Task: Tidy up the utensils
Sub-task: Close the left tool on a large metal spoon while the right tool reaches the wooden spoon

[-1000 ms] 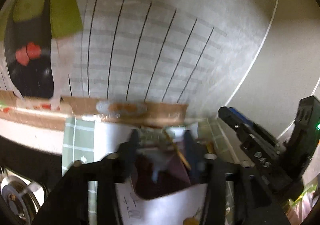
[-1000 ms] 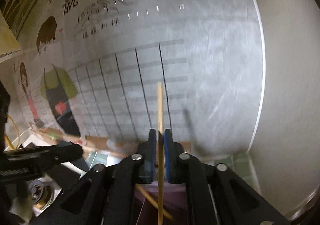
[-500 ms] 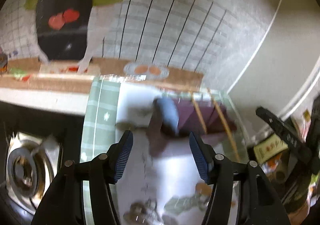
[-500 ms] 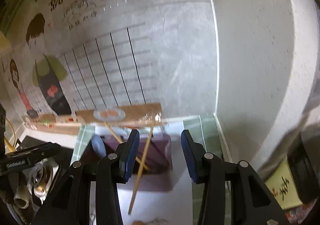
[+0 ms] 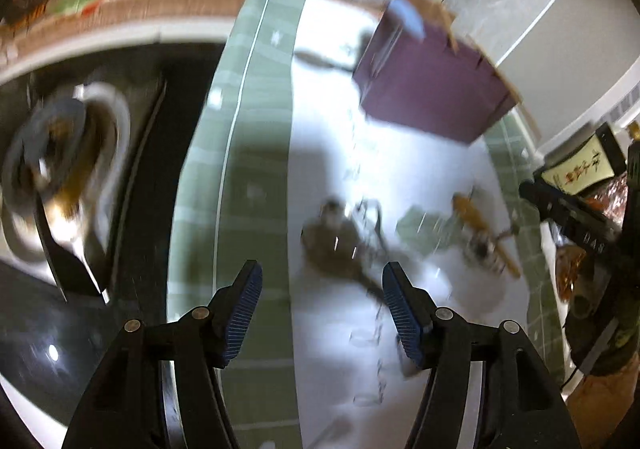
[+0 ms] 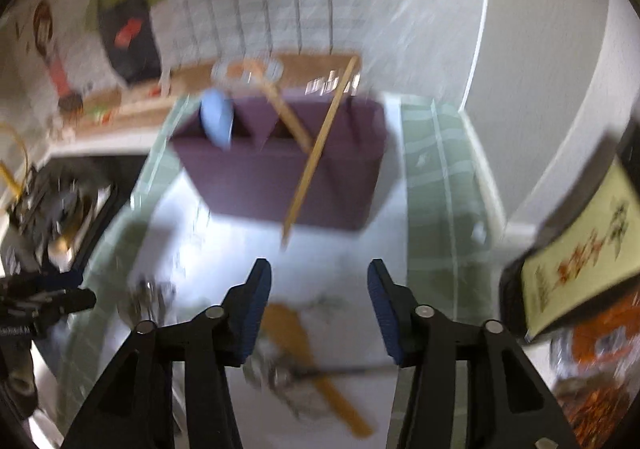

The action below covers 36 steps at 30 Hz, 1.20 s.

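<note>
My left gripper has its jaws apart with nothing between them; they have just been opening, above the white mat where a blurred metal spoon lies. My right gripper is likewise parted and empty, its jaws just widened, over a wooden spoon lying on the mat. Beyond both stands the purple organizer box, with a blue spoon in its left compartment and a chopstick leaning over its front edge. A stove burner sits left.
</note>
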Each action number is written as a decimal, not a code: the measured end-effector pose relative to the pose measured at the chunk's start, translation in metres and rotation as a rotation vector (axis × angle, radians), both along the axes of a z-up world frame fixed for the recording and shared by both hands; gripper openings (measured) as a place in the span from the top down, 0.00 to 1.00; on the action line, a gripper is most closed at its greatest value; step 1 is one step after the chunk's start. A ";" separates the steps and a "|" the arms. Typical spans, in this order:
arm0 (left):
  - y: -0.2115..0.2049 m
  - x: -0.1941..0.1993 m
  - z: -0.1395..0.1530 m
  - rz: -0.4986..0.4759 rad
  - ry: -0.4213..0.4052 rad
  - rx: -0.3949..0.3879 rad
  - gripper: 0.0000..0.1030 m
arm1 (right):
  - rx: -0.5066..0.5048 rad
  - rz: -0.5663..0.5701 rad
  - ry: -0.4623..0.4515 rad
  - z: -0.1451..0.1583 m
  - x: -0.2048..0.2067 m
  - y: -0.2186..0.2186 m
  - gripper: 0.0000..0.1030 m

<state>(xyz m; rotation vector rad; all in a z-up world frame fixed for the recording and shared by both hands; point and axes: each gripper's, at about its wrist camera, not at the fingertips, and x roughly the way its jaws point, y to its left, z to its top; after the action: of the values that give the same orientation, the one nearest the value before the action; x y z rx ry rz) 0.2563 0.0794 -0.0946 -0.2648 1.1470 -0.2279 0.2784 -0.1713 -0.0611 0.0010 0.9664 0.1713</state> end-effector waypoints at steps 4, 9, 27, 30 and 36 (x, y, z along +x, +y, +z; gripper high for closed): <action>-0.004 -0.012 -0.012 -0.027 0.038 -0.009 0.39 | -0.022 0.020 0.075 -0.032 -0.015 -0.001 0.52; -0.023 -0.013 -0.014 -0.104 0.070 -0.090 0.39 | -0.013 0.002 0.115 -0.053 -0.021 -0.009 0.50; -0.052 0.036 0.002 -0.092 0.019 -0.036 0.37 | -0.010 0.122 0.072 -0.035 -0.067 0.020 0.44; -0.023 0.039 0.005 -0.035 0.017 -0.011 0.34 | -0.109 0.197 0.097 -0.042 -0.056 0.018 0.42; 0.010 0.033 -0.001 0.031 0.029 0.013 0.34 | -0.240 0.267 0.066 -0.058 -0.037 0.019 0.28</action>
<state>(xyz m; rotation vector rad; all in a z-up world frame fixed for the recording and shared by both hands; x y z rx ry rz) 0.2894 0.0898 -0.0960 -0.2755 1.1719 -0.1895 0.2410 -0.1524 -0.1194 -0.3458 1.0465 0.3014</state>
